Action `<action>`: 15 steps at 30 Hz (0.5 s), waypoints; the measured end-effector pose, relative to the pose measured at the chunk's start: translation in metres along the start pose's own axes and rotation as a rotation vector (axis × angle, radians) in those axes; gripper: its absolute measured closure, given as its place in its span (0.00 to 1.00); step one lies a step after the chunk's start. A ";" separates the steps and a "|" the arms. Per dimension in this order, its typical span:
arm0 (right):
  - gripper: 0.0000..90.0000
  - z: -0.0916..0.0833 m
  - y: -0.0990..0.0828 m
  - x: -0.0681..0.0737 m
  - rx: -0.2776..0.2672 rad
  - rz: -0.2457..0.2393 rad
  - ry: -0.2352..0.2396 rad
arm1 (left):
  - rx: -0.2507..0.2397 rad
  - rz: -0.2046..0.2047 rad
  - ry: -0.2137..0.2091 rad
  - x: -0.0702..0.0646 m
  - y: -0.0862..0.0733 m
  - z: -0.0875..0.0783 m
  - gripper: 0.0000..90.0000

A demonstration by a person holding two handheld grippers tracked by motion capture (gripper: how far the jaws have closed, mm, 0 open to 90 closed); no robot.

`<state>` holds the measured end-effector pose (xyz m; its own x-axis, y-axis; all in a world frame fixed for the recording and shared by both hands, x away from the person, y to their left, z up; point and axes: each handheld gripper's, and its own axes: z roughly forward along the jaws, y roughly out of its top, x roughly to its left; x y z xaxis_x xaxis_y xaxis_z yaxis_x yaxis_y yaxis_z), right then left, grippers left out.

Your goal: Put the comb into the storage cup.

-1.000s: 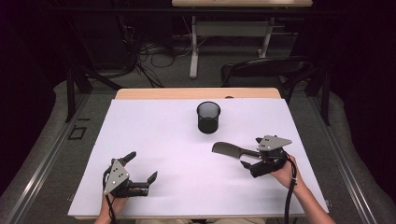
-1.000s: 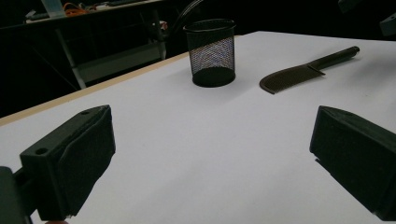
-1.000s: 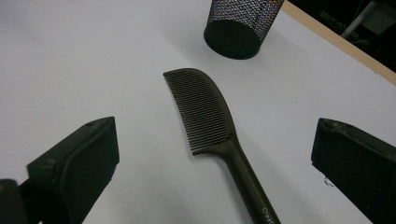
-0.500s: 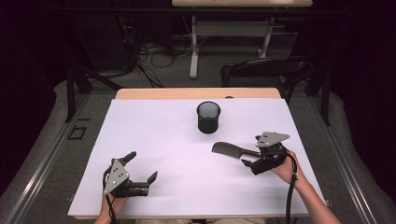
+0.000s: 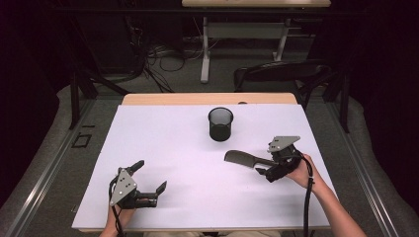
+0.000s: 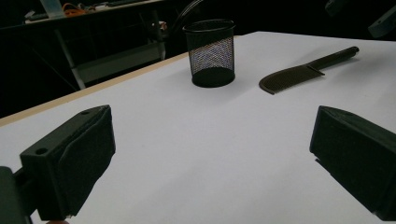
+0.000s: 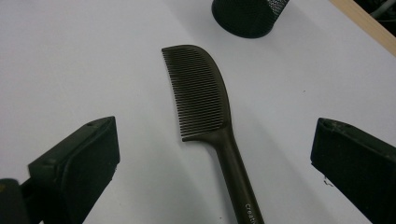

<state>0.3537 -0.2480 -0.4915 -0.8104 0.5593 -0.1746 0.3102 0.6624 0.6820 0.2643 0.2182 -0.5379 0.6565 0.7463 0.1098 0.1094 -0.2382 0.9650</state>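
A black comb (image 5: 239, 158) lies flat on the white table (image 5: 163, 138), teeth end toward the centre, handle toward the right. My right gripper (image 5: 267, 162) is open, with its jaws either side of the comb's handle (image 7: 233, 163) and not touching it. A black mesh cup (image 5: 220, 124) stands upright just beyond the comb (image 7: 205, 93). Near the front left, my left gripper (image 5: 150, 176) rests low over the table, open, with nothing between its jaws. From the left gripper (image 6: 212, 140) the cup (image 6: 210, 51) and the comb (image 6: 294, 74) lie well ahead.
The table's wooden far edge (image 5: 207, 98) runs behind the cup. Past it, on the dark floor, are a chair (image 5: 276, 74), desk legs and cables. White surface stretches between the two grippers.
My right gripper has shifted slightly along the comb's handle, staying open. The comb, the cup and my left gripper have not moved.
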 end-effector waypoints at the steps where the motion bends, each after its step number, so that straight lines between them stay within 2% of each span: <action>1: 0.01 0.000 0.000 -0.001 0.004 -0.002 0.003 | 0.000 0.000 0.000 0.000 0.000 0.000 0.00; 15: 0.01 0.011 0.005 -0.014 0.088 -0.026 0.038 | -0.001 0.000 -0.001 0.000 0.000 0.000 0.00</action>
<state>0.3726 -0.2471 -0.4937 -0.8366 0.5230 -0.1630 0.3300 0.7187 0.6120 0.2644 0.2183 -0.5379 0.6571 0.7458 0.1092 0.1088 -0.2372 0.9653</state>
